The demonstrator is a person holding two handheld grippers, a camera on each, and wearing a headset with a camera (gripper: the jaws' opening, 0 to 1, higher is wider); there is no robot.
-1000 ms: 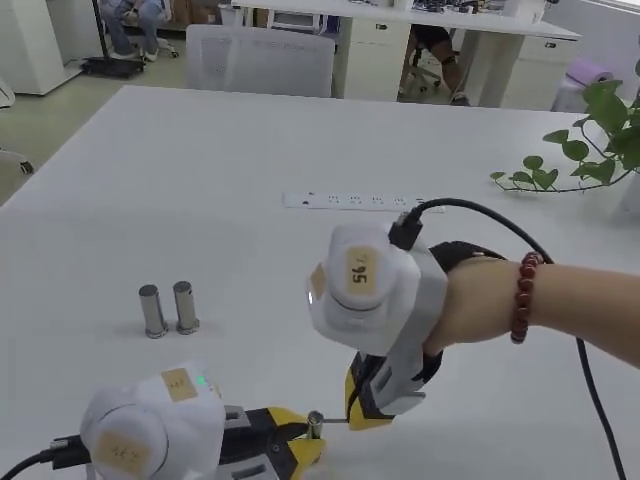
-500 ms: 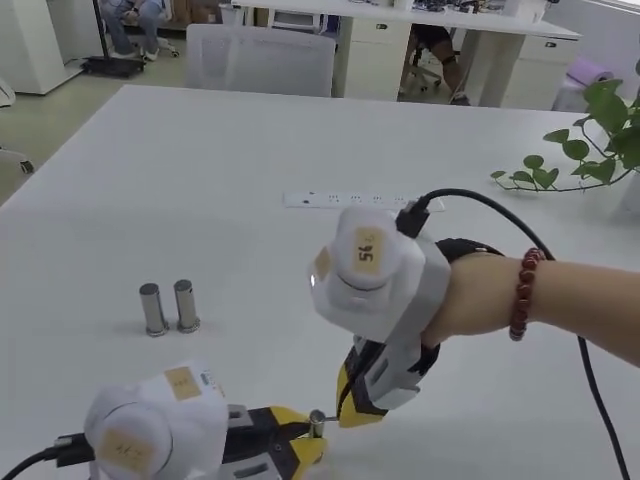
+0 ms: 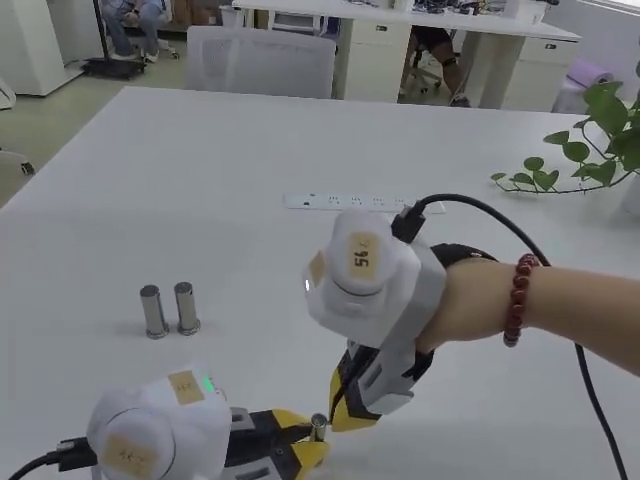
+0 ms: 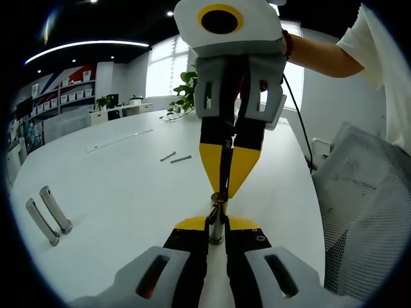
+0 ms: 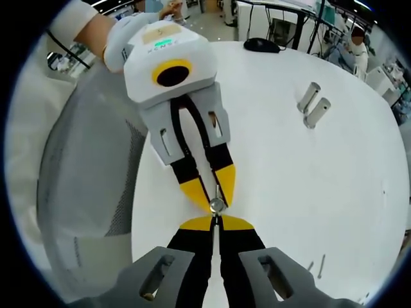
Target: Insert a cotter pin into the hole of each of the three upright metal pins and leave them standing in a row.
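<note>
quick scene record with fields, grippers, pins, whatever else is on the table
left gripper: shut on upright metal pin
right gripper: shut on cotter pin, tips at that pin's top
other metal pins: two, upright, side by side, away from both grippers
spare cotter pins: two, lying on table
power strip: flat, farther back

You had three metal pins: two stood on the worktop (image 3: 250, 150) at the left, the left pin (image 3: 152, 311) and the right pin (image 3: 186, 307), and the third metal pin (image 4: 216, 221) sat pinched between the fingers (image 4: 191, 247) of the left gripper (image 4: 216, 226). You worked with two grippers, the other being the right gripper (image 5: 217, 224). Two loose cotter pins (image 4: 181, 158) lay side by side on the worktop. Farther off you had one power strip (image 3: 355, 201), one plant (image 3: 600, 140) and one chair (image 3: 260, 60). You wore one bead bracelet (image 3: 519, 298).
</note>
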